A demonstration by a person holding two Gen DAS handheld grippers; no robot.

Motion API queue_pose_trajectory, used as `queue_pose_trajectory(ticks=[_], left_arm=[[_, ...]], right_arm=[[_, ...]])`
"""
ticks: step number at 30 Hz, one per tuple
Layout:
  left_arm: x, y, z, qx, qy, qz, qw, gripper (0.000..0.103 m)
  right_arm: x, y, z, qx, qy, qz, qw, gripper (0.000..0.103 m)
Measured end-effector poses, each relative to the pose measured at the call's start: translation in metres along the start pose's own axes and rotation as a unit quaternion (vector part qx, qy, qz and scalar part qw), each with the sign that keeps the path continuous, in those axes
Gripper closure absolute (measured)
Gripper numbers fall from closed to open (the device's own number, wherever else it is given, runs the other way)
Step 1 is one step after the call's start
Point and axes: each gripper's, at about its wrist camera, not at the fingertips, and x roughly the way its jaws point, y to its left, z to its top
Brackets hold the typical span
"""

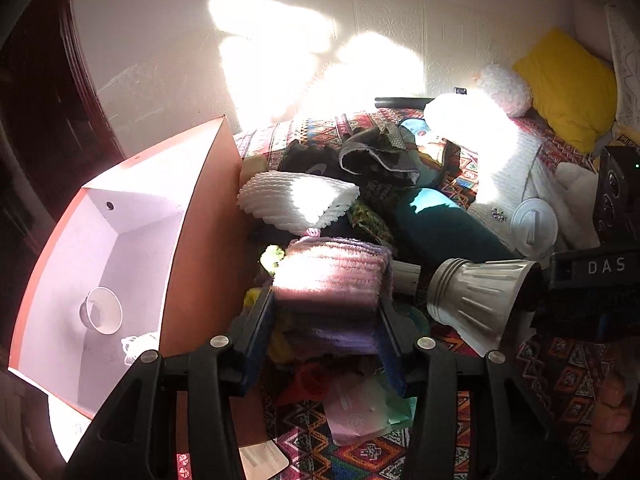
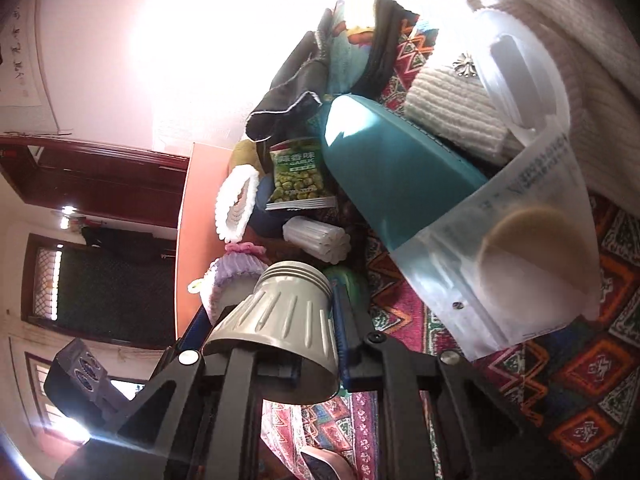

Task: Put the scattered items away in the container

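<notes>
The left gripper (image 1: 326,312) has its two fingers pressed on the sides of a purple knitted piece (image 1: 332,280). This piece is soft and ribbed, and its ribs run across from one finger to the other. It sits between the fingers just beside the orange outer wall of the box (image 1: 192,248), above a heap of small things on the patterned cloth (image 1: 568,384).

The box is open at the top and white inside. It stands at the left edge of the cloth, and on its floor lies a white cup (image 1: 102,310) on its side, with its mouth turned toward the camera. Some white cord lies near it.

The right gripper (image 2: 276,344) is closed on a grey ribbed cup (image 2: 280,320). In the right wrist view the cup's long axis goes from its narrow threaded end, which points away from the camera and up, to its wide open mouth, which points down toward the gripper body. The fingers hold the thin wall near the wide rim. In the left wrist view the same cup (image 1: 480,292) lies almost level, narrow end toward the purple piece.

Behind it on the cloth lie a green snack bag (image 2: 300,176), a teal slipper (image 2: 392,168), a clear plastic jug (image 2: 520,216) on its side and a white knitted cloth (image 2: 452,104).
</notes>
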Motion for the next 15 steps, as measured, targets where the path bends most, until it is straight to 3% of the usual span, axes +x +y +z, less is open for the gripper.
queue_pose_trajectory(ticks=[9, 15], left_arm=[[-0.052, 0.033, 0.009, -0.064, -0.048, -0.07, 0.9943, 0.057], [-0.083, 0.073, 0.009, -0.112, -0.085, -0.075, 0.9872, 0.057]], right_arm=[[-0.011, 0.024, -0.005, -0.018, -0.01, 0.027, 0.999, 0.091], [-0.017, 0.059, -0.017, -0.062, -0.022, 0.028, 0.997, 0.091]])
